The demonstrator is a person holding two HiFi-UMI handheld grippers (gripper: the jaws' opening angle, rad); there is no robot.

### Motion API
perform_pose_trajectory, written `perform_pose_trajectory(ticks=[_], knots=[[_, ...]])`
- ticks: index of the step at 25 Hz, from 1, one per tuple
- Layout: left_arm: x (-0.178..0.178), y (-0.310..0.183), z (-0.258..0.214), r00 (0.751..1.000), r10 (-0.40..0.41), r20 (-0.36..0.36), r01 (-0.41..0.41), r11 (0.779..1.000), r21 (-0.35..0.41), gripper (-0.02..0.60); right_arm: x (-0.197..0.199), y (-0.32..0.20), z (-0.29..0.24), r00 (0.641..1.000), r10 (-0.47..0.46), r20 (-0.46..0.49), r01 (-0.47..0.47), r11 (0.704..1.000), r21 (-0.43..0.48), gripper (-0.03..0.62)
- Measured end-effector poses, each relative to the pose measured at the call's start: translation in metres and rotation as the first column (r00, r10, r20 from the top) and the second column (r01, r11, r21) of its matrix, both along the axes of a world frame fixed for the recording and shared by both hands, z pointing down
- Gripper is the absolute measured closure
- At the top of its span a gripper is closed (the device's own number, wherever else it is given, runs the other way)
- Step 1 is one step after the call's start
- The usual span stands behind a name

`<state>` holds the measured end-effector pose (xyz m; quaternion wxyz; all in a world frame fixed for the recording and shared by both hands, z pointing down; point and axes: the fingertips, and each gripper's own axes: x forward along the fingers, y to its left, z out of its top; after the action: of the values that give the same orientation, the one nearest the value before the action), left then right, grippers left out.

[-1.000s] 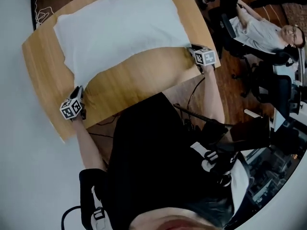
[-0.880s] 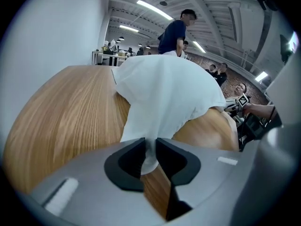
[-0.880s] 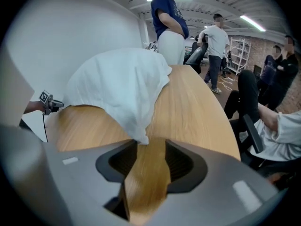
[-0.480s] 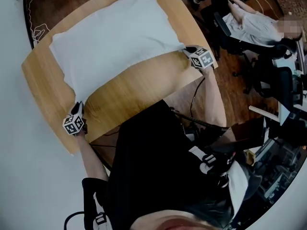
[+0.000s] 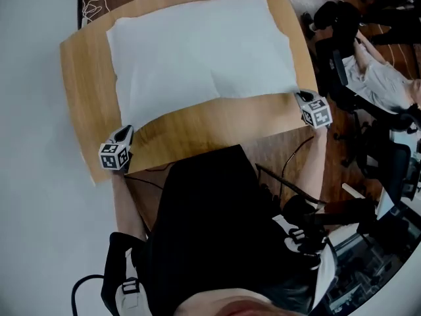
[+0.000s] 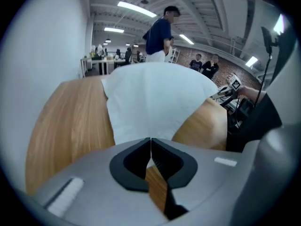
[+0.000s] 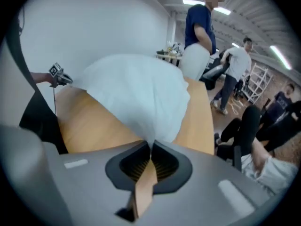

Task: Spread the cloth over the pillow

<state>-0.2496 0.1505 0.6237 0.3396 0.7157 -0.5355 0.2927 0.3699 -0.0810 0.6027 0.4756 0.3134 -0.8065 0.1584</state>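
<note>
**Cloth** (image 5: pixel 204 51): white, matte and thin woven, roughly rectangular. It lies over most of the table and rises in a soft rounded mound with shallow creases. Its near edge runs in a slightly bowed line from one gripper to the other. In both gripper views it narrows into a pulled-up peak at the jaws (image 6: pixel 155 98) (image 7: pixel 136 93).

**Pillow**: under the cloth, shown only as the plump swell. Its own surface is not visible.

**Table** (image 5: pixel 85 78): light wood-grain top, smooth, with rounded corners. A bare strip is exposed between the cloth's near edge and the person's black-clad torso.

**Left gripper** (image 5: pixel 126 132): grey moulded body with black ribbed pads and a marker cube, at the cloth's near left corner. Its jaws have just been closing. They now meet at the tips (image 6: pixel 150 140) and pinch that corner of the fabric.

**Right gripper** (image 5: pixel 301 97): same build, at the near right corner by the table edge. Its jaws have just been closing. They are now pressed together (image 7: pixel 151 146) on the gathered white corner.
</note>
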Motion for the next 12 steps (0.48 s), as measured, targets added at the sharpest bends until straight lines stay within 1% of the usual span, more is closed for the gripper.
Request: perform_pose_trajectory(ticks=[2, 3, 5, 8, 9, 10, 11, 12], knots=[[0.000, 0.005, 0.037, 1.000, 0.004, -0.009, -0.005, 0.995, -0.096, 0.571, -0.008, 0.000, 0.062, 0.999, 0.009, -0.045, -0.012, 0.997, -0.081, 0.585], [0.000, 0.007, 0.049, 1.000, 0.013, 0.000, -0.013, 0.991, -0.136, 0.572, -0.011, 0.000, 0.079, 0.998, 0.009, -0.065, -0.015, 0.995, -0.095, 0.585], [0.002, 0.010, 0.064, 0.999, 0.037, 0.021, -0.032, 0.980, -0.194, 0.572, -0.011, -0.006, 0.089, 0.995, 0.015, -0.103, -0.024, 0.996, -0.081, 0.585], [0.002, 0.016, 0.067, 0.999, 0.033, 0.015, -0.029, 0.976, -0.217, 0.571, -0.004, -0.018, 0.087, 0.992, 0.040, -0.116, -0.046, 0.998, -0.045, 0.578], [0.001, 0.018, 0.063, 1.000, 0.026, 0.005, -0.025, 0.976, -0.214, 0.571, -0.001, -0.018, 0.087, 0.992, 0.051, -0.116, -0.057, 0.997, -0.050, 0.547], [0.000, 0.020, 0.056, 1.000, 0.017, -0.015, -0.020, 0.978, -0.206, 0.571, 0.004, -0.014, 0.087, 0.991, 0.063, -0.120, -0.071, 0.995, -0.066, 0.465], [-0.001, 0.021, 0.047, 0.999, 0.003, -0.046, -0.012, 0.982, -0.187, 0.571, 0.010, -0.008, 0.088, 0.989, 0.078, -0.129, -0.090, 0.992, -0.088, 0.406], [-0.002, 0.017, 0.037, 0.996, -0.016, -0.089, 0.002, 0.988, -0.154, 0.571, 0.017, 0.000, 0.087, 0.985, 0.097, -0.140, -0.113, 0.988, -0.108, 0.386]])
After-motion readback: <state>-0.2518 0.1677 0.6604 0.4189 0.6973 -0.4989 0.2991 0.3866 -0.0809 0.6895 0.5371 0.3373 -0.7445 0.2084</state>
